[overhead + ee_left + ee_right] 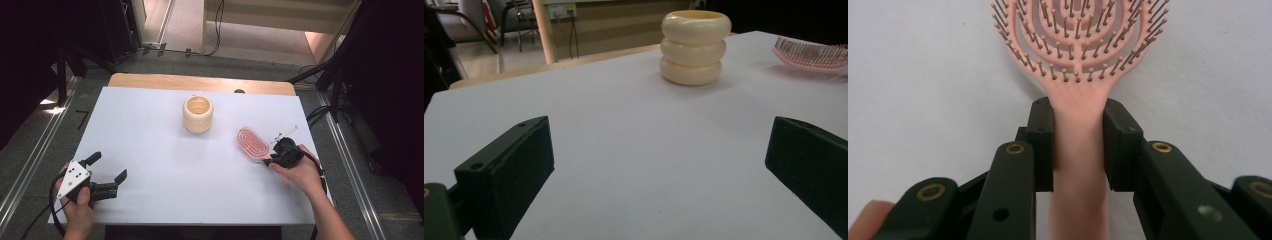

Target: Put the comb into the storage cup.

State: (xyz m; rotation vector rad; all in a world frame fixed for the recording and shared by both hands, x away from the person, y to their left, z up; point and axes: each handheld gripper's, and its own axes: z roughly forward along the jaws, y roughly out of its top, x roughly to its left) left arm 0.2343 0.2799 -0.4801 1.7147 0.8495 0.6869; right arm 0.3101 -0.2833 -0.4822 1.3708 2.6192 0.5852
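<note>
Pink hairbrush [1079, 150] handle pinched by right gripper [1078, 145] fingers | left gripper [659, 165] fingers spread, seemingly empty

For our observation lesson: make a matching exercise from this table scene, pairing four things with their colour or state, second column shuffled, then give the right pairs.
Column one:
1. hairbrush
2. ringed holder
3. left gripper
4. right gripper

Column two:
A. jaws wide apart, nothing between them
B. cream, upright in the middle of the table
C. clamped on a handle
D. pink, bristles up

Pairs: 1-D, 2-B, 3-A, 4-C
</note>
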